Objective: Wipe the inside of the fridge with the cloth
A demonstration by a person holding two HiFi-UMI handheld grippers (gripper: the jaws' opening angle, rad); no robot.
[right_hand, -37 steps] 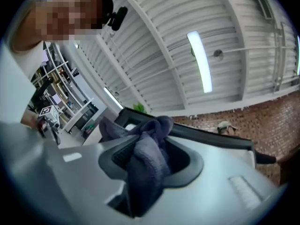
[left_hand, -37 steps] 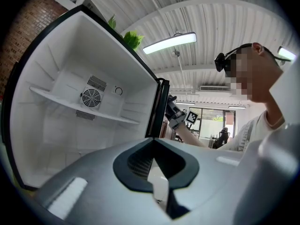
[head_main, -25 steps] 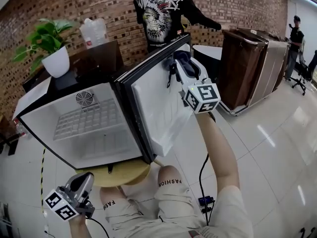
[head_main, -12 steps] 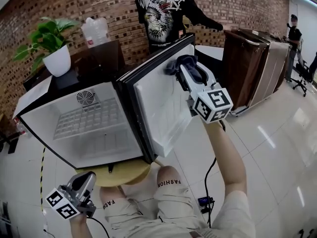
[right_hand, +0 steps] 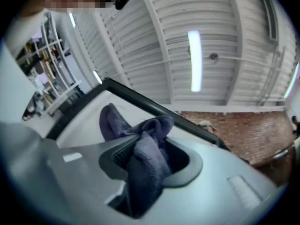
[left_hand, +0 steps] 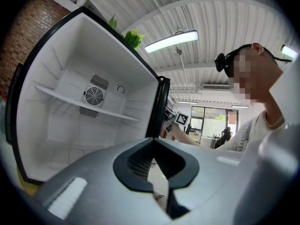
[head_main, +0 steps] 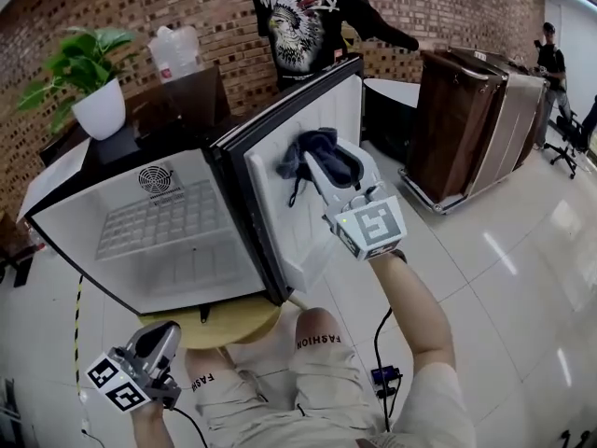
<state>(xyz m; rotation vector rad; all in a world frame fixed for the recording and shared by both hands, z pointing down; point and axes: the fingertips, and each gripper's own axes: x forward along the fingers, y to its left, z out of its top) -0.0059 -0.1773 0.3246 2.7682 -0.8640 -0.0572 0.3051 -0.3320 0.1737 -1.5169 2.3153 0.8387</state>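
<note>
On a stool (head_main: 238,323): fridge (head_main: 159,250), open toward the camera, shelf (head_main: 163,222) inside. At its right edge, door (head_main: 312,208) standing open. Against the door's inner face, cloth (head_main: 291,161), gripped in the right gripper (head_main: 322,164). Behind the fridge's left corner, potted plant (head_main: 89,87). Low at front left, left gripper (head_main: 159,332), apart from the fridge. Far right, cabinet (head_main: 457,129).

Light beige shorts (head_main: 326,381) are worn, and "FASHION" is printed in black at the hem of each of the 2 legs. A pale short-sleeved top (left_hand: 258,125) is also worn. The left gripper (head_main: 157,339) and the right gripper (head_main: 326,166) are cased in smooth grey shells with dark ribbed inserts at the front. Each carries 1 white cube (head_main: 371,231) printed with black square markers. A thin black cable (head_main: 381,339) is seen just right of the shorts.
</note>
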